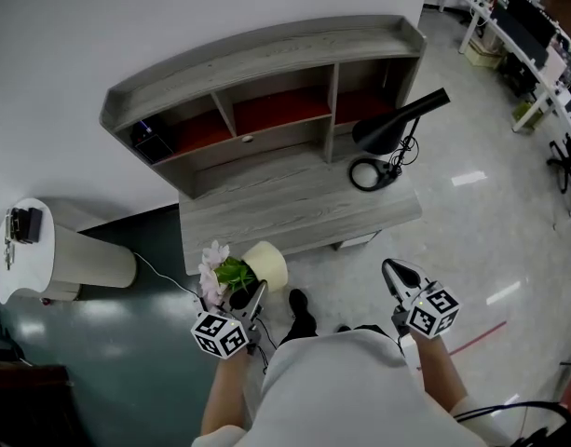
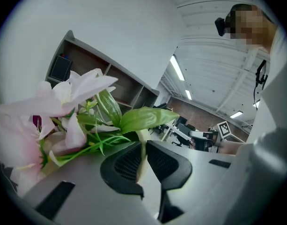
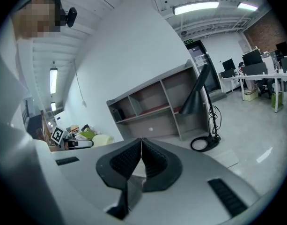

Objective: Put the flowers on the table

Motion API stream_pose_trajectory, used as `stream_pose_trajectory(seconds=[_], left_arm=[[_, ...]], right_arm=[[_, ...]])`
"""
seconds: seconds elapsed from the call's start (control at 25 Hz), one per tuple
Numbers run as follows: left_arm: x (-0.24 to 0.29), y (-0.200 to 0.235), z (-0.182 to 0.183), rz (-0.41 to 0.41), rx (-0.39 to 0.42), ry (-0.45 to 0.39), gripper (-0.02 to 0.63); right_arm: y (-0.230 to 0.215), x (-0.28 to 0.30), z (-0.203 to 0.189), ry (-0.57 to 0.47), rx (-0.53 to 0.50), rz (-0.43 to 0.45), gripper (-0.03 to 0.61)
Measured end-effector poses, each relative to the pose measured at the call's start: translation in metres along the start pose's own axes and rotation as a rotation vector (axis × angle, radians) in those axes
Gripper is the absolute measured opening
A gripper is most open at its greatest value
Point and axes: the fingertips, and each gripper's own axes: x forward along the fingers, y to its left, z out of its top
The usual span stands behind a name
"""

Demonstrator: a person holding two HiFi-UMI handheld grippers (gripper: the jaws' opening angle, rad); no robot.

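Pink flowers (image 1: 213,266) with green leaves stand in a cream pot (image 1: 268,263), held in the air just off the front left corner of the grey desk (image 1: 294,208). My left gripper (image 1: 254,296) is shut on the pot's rim. In the left gripper view the thin cream rim (image 2: 142,139) sits pinched between the jaws, with the flowers (image 2: 63,107) spreading to the left. My right gripper (image 1: 394,270) hangs shut and empty off the desk's front right corner. In the right gripper view its jaws (image 3: 141,142) meet with nothing between them, and the pot (image 3: 103,139) shows at the left.
The desk carries a hutch (image 1: 266,73) with several open compartments. A black lamp (image 1: 397,124) with its cable stands on the desk's right end. A white round stand (image 1: 24,250) is at the far left. Office desks (image 1: 527,35) line the upper right. The person's shoe (image 1: 301,310) is below the pot.
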Motion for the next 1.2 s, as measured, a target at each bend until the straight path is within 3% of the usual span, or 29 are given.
stream_pose_trajectory(seconds=[0.76,1.2], left_arm=[[0.039,0.114,0.036,-0.112,0.106,0.171,0.051],[0.071,0.125,0.014,-0.159,0.203,0.292,0.051]], right_arm=[[0.023,0.101,0.022,-0.021,0.009,-0.134,0.020],[0.022,0.101,0.011,0.007,0.036,-0.186,0.020]])
